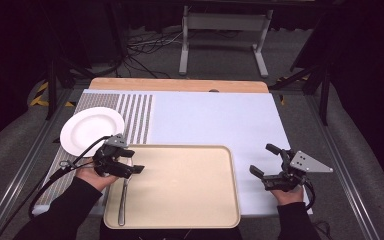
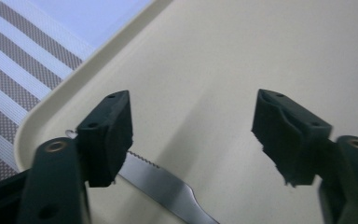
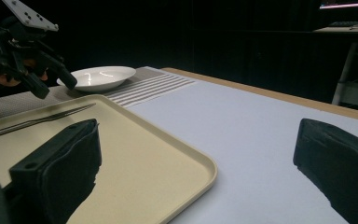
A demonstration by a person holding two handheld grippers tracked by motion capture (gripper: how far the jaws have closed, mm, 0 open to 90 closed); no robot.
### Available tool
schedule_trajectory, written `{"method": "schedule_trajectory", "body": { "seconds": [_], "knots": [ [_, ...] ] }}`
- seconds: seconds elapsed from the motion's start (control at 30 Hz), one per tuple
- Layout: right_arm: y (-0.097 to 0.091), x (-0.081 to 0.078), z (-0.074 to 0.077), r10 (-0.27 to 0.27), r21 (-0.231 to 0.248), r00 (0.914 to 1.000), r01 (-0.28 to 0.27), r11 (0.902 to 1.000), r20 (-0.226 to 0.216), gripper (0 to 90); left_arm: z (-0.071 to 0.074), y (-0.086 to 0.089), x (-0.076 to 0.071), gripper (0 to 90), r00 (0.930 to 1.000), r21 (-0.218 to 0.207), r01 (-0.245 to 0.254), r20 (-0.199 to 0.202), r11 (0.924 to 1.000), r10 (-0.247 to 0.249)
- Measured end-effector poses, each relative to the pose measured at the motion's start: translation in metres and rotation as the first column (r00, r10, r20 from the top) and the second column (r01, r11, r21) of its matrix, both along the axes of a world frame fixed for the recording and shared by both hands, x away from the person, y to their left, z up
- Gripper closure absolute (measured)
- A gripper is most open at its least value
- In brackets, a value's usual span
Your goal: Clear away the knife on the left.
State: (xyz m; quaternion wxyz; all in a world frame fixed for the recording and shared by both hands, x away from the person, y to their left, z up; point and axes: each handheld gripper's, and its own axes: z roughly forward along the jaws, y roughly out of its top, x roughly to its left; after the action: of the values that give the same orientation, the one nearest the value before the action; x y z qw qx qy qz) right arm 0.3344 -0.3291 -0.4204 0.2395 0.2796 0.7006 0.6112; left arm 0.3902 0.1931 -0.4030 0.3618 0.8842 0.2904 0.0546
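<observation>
Your knife (image 1: 122, 200) lies flat on the tray (image 1: 190, 190), close along its left rim. Its long axis runs near-to-far in the high view, and its far end is hidden under your left gripper (image 1: 136, 169). In the left gripper view the serrated blade (image 2: 144, 165) points toward the tray's corner and widens back into the handle.

The knife is thin, shiny metal. The tray is a smooth beige rectangle with rounded corners and a raised lip. It sits on a pale blue mat (image 1: 215, 120), which is flat and matte. Beside that lies a woven placemat (image 1: 137, 115) with brown and white stripes, and on it a round, glossy white plate (image 1: 92, 131).

Your left gripper hangs just above the blade with its jaws spread wide. Nothing is between the pads and they touch nothing.

Your right gripper (image 1: 267, 162) sits right of the tray, over the mat. Its jaws are wide too, and empty.
</observation>
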Motion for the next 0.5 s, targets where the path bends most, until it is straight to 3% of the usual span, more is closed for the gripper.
{"method": "schedule_trajectory", "body": {
  "seconds": [0.2, 0.5],
  "knots": [
    [0.0, 0.0, 0.0, 0.002, 0.0, 1.0, -0.002, 1.0, 0.0, 1.5, 0.011, 0.008, -0.005, 5.2, 0.9974, -0.051, -0.004, 0.071, 0.9987, 0.008],
    [0.001, 0.0, 0.0, 0.001, 0.006, 1.0, -0.001, 1.0, -0.002, 1.5, 0.025, 0.022, -0.016, 1.5, 0.99, -0.122, 0.012, 0.141, 0.9925, 0.006]
  ]
}}
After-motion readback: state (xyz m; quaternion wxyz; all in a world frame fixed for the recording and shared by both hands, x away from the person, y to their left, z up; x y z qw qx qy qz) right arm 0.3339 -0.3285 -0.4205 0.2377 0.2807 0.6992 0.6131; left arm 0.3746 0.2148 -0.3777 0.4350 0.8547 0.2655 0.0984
